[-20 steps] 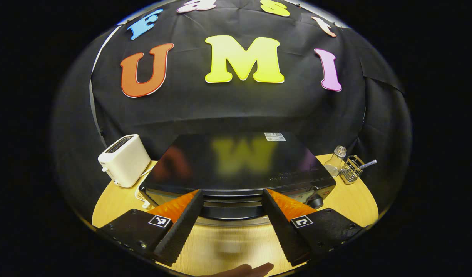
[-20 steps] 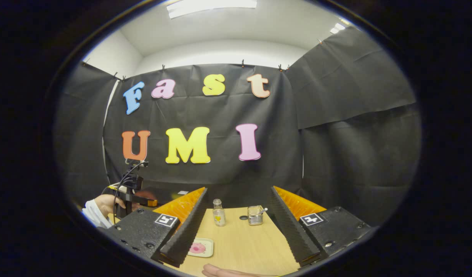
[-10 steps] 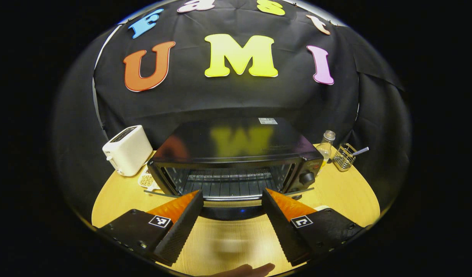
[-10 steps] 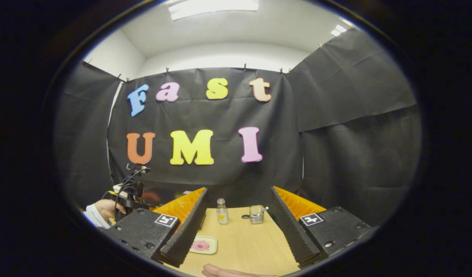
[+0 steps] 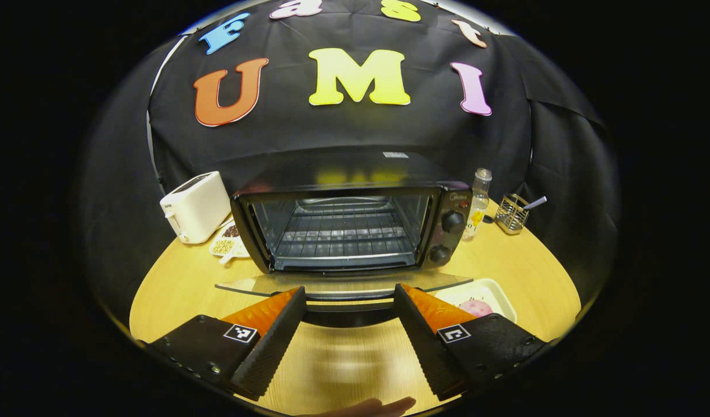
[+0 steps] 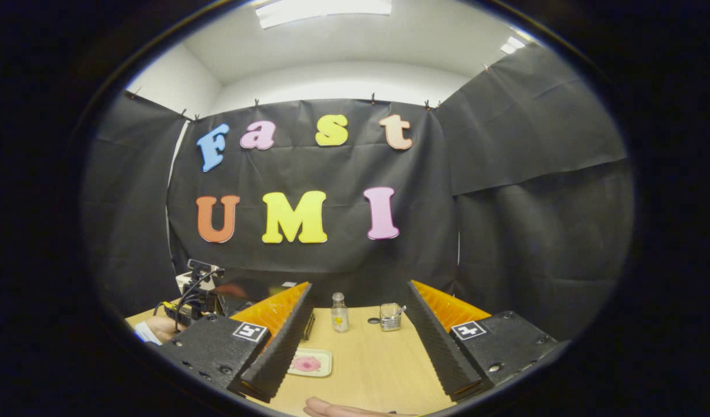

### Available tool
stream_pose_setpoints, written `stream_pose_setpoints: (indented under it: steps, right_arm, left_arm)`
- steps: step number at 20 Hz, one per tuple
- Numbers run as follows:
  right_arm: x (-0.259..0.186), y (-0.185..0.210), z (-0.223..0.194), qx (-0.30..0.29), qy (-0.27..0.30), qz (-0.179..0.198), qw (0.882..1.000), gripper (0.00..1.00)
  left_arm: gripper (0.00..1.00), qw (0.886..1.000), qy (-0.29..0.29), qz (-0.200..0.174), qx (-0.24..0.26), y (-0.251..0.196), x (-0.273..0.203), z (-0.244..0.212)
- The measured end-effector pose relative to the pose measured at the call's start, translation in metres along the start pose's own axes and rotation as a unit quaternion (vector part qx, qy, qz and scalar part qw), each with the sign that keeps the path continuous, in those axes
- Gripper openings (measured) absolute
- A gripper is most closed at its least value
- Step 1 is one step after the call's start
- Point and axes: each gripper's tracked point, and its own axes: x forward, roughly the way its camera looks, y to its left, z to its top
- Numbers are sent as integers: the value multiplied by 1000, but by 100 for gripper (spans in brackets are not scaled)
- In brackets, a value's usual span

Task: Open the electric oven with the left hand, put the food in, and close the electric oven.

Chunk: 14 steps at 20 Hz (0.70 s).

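Oven (image 5: 343, 226) is standing open, glass door (image 5: 343, 284) lying flat so the rack is reachable. Left gripper (image 5: 349, 324), fingers wide and holding nothing, is hovering at the handle. Food tray (image 6: 310, 363) is waiting on the table (image 6: 378, 370) beneath the open, empty right gripper (image 6: 358, 341).

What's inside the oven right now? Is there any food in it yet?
Inside the oven you can see just a wire rack, with no food on it. The pink food sits on its tray on the table, partly hidden behind the left gripper.
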Motion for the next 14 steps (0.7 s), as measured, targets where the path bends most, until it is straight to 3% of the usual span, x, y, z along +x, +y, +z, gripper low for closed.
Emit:
stream_pose_setpoints:
  steps: [3,4,12,13,14]
  right_arm:
    - [0,-2,-4,2,6,-3,1000,96]
    - [0,-3,-5,3,8,-3,1000,100]
    - [12,-5,-22,6,30,-5,1000,100]
    - [12,-4,-26,6,34,-4,999,100]
    - [14,-3,-28,6,38,-2,999,100]
  left_arm:
    - [97,1000,17,0,1,-2,-3,-25]
    - [97,1000,20,0,0,-2,-3,-32]
    - [95,995,95,-1,-22,-7,10,-101]
    - [100,994,102,-1,-27,-7,12,-107]
    - [95,995,98,-1,-25,-8,12,-107]
